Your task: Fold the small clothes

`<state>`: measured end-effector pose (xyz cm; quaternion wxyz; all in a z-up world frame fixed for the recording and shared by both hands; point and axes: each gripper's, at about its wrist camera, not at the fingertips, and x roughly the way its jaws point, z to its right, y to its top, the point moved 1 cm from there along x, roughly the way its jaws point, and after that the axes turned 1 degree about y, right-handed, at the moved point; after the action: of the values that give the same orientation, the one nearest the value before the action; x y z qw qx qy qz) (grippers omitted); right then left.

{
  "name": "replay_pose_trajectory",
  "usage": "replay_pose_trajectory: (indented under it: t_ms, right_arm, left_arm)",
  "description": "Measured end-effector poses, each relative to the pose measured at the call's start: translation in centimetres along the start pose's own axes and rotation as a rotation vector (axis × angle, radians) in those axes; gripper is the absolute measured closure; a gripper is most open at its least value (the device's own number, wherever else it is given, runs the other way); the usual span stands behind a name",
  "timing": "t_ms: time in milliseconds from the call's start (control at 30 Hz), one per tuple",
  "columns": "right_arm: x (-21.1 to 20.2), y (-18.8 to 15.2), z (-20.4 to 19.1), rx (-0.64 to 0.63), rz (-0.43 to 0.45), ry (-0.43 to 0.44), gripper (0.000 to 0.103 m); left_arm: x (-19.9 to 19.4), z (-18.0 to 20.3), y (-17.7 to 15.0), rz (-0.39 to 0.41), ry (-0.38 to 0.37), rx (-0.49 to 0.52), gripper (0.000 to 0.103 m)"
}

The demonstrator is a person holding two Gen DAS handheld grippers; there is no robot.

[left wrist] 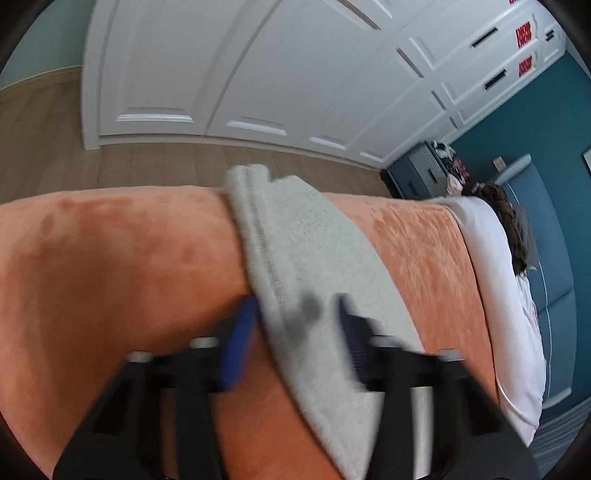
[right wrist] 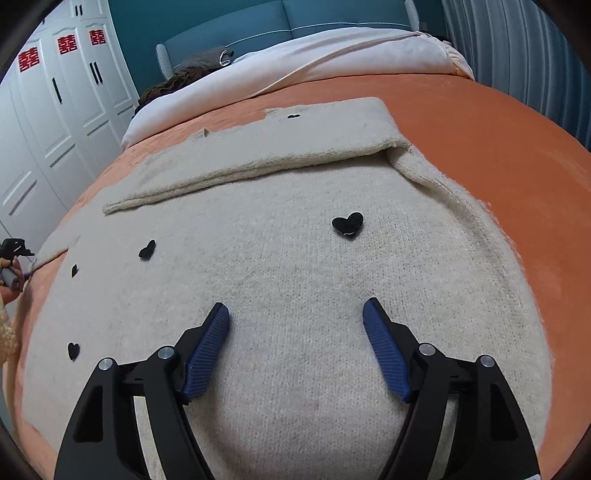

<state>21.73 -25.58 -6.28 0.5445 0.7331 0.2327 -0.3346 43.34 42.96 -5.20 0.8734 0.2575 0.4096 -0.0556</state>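
Note:
A cream knit sweater [right wrist: 288, 266] with black heart patches lies flat on the orange bedspread [right wrist: 498, 147]. One sleeve [right wrist: 266, 147] is folded across its upper part. My right gripper [right wrist: 295, 314] is open just above the sweater's middle, holding nothing. In the left wrist view a narrow part of the sweater [left wrist: 306, 258] runs along the bed's edge. My left gripper [left wrist: 295, 314] is open with its blue pads on either side of that fabric; the view is blurred. The left gripper also shows small at the far left of the right wrist view [right wrist: 14, 254].
A white duvet [right wrist: 314, 55] and dark clothes [right wrist: 177, 79] lie at the head of the bed by the teal headboard [right wrist: 295, 18]. White wardrobes [left wrist: 258, 74] and wood floor [left wrist: 37, 147] are beyond the bed's edge.

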Motion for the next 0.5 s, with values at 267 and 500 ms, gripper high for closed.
replay_pose_trajectory:
  t_ms: [267, 500]
  right_arm:
    - [-0.2, -0.9, 0.0, -0.01, 0.011, 0.037, 0.018]
    - [-0.4, -0.8, 0.3, 0.007, 0.017, 0.068, 0.017]
  left_arm:
    - [-11.8, 16.1, -8.7, 0.016, -0.436, 0.47, 0.095]
    - [-17.9, 22.6, -33.1, -0.328, -0.687, 0.755, 0.083]
